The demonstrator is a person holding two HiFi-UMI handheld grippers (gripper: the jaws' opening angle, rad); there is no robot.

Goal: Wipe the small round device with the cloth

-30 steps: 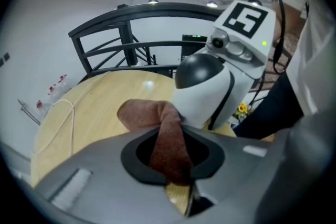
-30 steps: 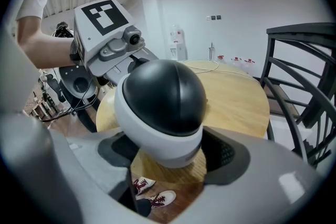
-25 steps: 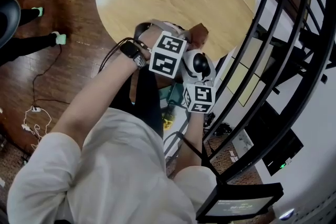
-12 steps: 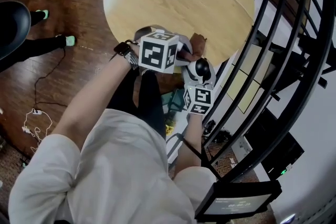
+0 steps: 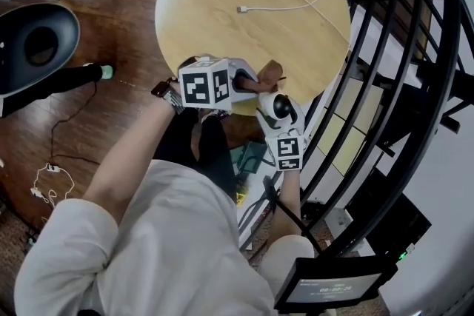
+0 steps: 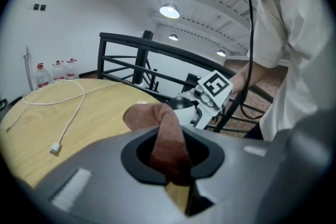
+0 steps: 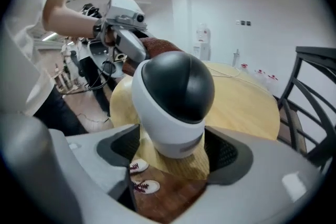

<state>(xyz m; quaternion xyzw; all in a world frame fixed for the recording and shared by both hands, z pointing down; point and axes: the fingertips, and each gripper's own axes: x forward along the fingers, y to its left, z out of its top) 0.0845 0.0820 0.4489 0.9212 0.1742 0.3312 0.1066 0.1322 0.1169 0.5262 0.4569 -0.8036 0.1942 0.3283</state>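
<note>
We cannot tell whether the cloth (image 5: pixel 269 75) touches the small round device (image 5: pixel 282 107), because the left gripper (image 5: pixel 243 83) hides most of the cloth from above, and the white cable (image 5: pixel 242 9) on the bench (image 5: pixel 200 4) runs off the top edge.

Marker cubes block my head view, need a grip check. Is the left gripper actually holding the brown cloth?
Observer: Yes. In the left gripper view the brown cloth is pinched between the left gripper's jaws.
Operator: And the other one?
Observer: Its view shows the right gripper clamped on the base of the small round white device with a black dome.
Operator: Cloth on it yet?
Observer: Right gripper view: the cloth's free end sits just behind the dome's top; I cannot tell contact.
</note>
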